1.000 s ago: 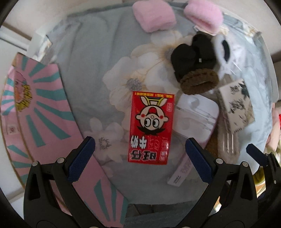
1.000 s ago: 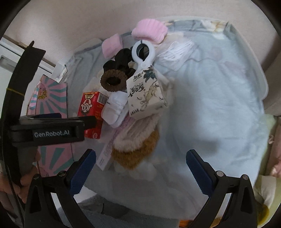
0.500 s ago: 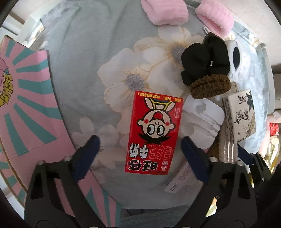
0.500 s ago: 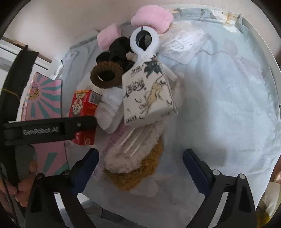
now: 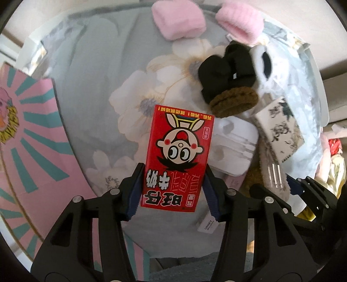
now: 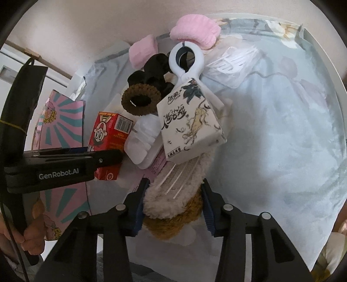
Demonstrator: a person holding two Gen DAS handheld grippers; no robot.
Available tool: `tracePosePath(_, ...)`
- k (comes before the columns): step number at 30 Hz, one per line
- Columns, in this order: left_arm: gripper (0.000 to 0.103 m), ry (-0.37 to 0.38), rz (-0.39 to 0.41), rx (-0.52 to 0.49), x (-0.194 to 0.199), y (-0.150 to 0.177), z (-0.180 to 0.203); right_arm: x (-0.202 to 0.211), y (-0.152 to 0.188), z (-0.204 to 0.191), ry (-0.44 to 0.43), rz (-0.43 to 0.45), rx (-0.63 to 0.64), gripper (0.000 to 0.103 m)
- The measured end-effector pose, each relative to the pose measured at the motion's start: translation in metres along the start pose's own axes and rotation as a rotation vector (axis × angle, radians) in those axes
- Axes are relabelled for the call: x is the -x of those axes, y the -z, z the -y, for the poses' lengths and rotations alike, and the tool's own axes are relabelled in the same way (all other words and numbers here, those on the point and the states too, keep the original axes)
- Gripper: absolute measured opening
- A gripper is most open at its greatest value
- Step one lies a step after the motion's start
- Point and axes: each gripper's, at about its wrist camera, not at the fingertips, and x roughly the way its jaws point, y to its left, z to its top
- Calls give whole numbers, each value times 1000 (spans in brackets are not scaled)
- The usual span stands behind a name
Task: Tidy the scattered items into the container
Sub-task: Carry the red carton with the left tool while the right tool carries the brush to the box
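1. left gripper (image 5: 172,191): we find its jaws, which have just been closing, pressed against both long sides of the red milk carton (image 5: 177,158). the blue pads pinch the carton's near end, with the printed cartoon face upside down to us.
2. right gripper (image 6: 172,205): its jaws have also just been closing. they clamp the fluffy cream and brown slipper (image 6: 173,199) by its near end, one pad on each side.
3. pink box with teal rays (image 5: 28,151): we list it as the container. it lies at the left, just beside the flowered blue-grey cloth (image 5: 97,86) that covers the surface. the red carton is not in it.
4. in the right wrist view, the left gripper's black body reaches in from the left across the red carton, held by a hand (image 6: 32,236) at the lower left edge.
5. white plastic packet (image 5: 234,147): just right of the carton, touching the slipper.
6. white tissue pack with ink drawings (image 6: 190,123): it rests tilted on the slipper's far end.
7. brown hair scrunchie (image 6: 141,100): beyond the packet, against a black scrunchie (image 6: 156,65).
8. white ring-shaped clip (image 6: 186,58): behind the tissue pack.
9. two pink fluffy pieces (image 5: 177,19): farthest, at the cloth's back edge, slightly apart.
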Motion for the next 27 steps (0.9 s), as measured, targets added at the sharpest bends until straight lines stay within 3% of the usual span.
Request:
tracePosePath(11, 48, 22, 91, -49, 54, 12, 4, 20, -2, -8, 7, 58, -36, 39)
tracePosePath(18, 48, 60, 164, -74, 90, -7, -21, 50, 11, -6, 49, 110, -77, 39)
tracePosePath(22, 48, 80, 235, -68, 120, 7, -29, 79, 21, -8, 67, 160, -97, 39)
tracePosePath(27, 48, 70, 332, -10, 159, 26, -69, 112, 21, -30, 72, 231, -73, 39)
